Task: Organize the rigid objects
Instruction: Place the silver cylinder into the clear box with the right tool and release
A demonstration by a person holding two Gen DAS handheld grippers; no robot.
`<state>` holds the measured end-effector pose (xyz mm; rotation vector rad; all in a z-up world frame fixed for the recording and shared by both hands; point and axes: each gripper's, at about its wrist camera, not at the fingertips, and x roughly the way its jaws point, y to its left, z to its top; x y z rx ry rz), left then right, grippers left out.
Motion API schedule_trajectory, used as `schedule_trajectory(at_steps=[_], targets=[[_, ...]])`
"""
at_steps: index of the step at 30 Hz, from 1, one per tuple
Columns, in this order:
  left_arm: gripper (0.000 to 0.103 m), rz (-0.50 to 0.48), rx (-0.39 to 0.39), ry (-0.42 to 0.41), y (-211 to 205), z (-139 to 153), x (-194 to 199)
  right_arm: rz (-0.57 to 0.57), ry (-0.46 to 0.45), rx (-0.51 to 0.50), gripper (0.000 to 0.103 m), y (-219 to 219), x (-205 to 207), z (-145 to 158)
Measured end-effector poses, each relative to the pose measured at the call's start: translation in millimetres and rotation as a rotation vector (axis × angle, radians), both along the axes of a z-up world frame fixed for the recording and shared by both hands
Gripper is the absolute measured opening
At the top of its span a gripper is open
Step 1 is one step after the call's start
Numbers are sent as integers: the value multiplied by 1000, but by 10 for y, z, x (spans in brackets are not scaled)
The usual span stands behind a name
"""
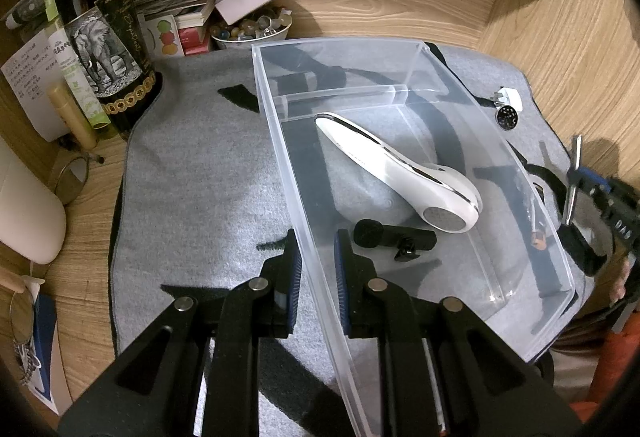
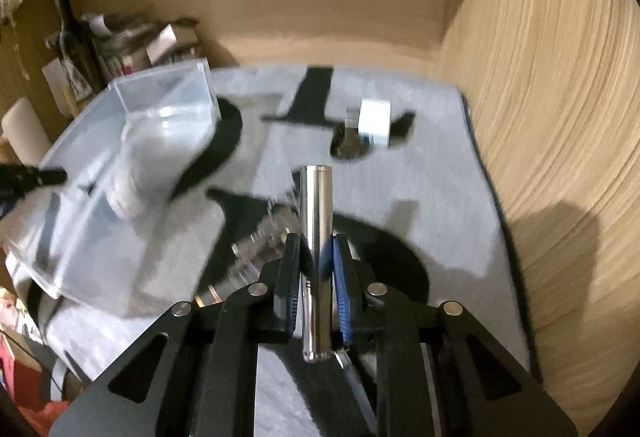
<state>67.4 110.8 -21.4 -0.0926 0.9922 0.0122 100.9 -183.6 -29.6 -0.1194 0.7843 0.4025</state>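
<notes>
One clear bin [image 1: 472, 85] sits on the grey mat [image 1: 192, 165], and it holds two things: a white handheld device [image 1: 392, 173] with a round metal face at its near end, lying across the middle, and a small black clip-on piece [image 1: 394, 237] just near of it. The left gripper [image 1: 318, 269] straddles the bin's left wall, one blue pad outside and one inside, jaws apart with a gap on either side of the plastic. The right gripper [image 2: 316, 277] is clamped on one shiny metal tube [image 2: 317, 261], a smooth chrome cylinder held lengthwise between the pads, its far end sticking out over the mat and its near end reaching back between the fingers. It hangs right of the bin, above the mat. On the far right of the mat lie one white plug [image 1: 510, 97] and one round black disc [image 1: 507, 115], side by side. One dark wine bottle [image 1: 104, 37] stands far left, its top cut off. The right wrist view is blurred; something glassy just left of the tube may be a small bottle.
</notes>
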Motion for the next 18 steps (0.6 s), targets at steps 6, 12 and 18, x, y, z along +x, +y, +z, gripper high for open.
schedule_trajectory(at_steps=[6, 12, 18], targets=[[15, 0, 0, 0, 2, 1, 2, 36, -106, 53, 14, 148, -24, 385], [15, 1, -1, 0, 1, 1, -1, 102, -216, 112, 14, 363, -110, 799], [15, 1, 0, -1, 2, 0, 0, 217, -292, 148, 14, 739, -237, 1101]])
